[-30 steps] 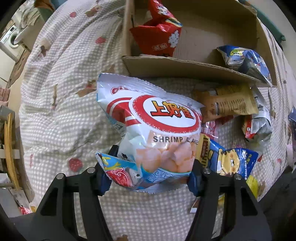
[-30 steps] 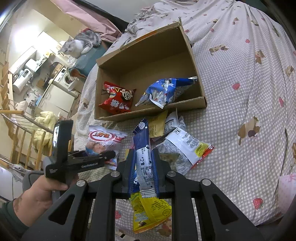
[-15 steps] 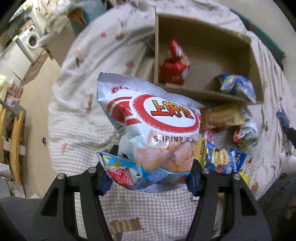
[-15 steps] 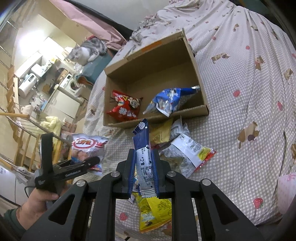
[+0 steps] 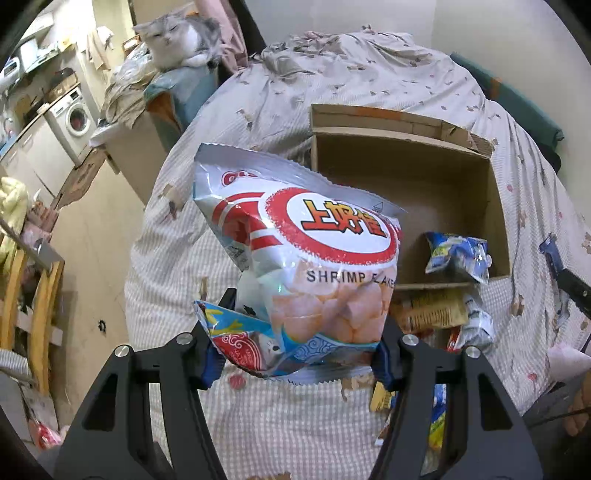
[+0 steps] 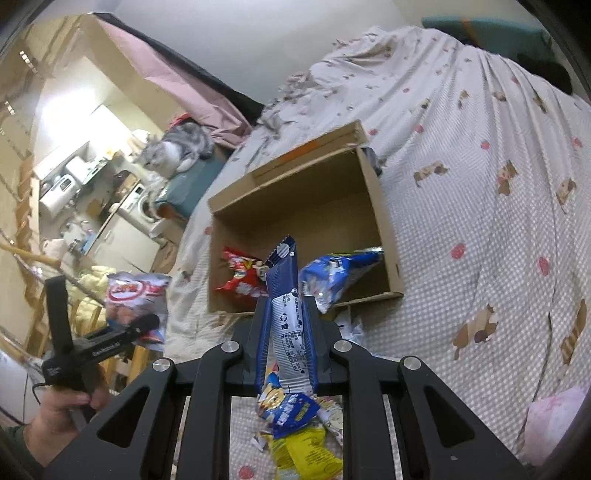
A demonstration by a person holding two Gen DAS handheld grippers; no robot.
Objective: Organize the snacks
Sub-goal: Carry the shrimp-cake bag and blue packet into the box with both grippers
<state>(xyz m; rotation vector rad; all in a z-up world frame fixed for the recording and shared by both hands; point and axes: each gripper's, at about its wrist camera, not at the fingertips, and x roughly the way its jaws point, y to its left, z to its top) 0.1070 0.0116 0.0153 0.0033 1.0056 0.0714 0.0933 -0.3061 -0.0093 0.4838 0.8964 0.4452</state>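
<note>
Left gripper (image 5: 297,356) clamped on shrimp flakes bag (image 5: 306,266), right gripper (image 6: 284,345) pinching blue wrapper (image 6: 286,314), both above cardboard box (image 6: 384,221). Could slip: puffy bag, thin edge grip.

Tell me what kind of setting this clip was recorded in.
Most likely a lived-in home: a bed with a checked bedspread, a washing machine against the wall, and a cat lying nearby.

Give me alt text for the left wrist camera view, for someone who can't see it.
The left gripper grips a white and red shrimp flakes bag above a checked bedspread. Behind it an open cardboard box holds a blue snack bag, with more packets loose in front; a grey cat rests far back.
</note>
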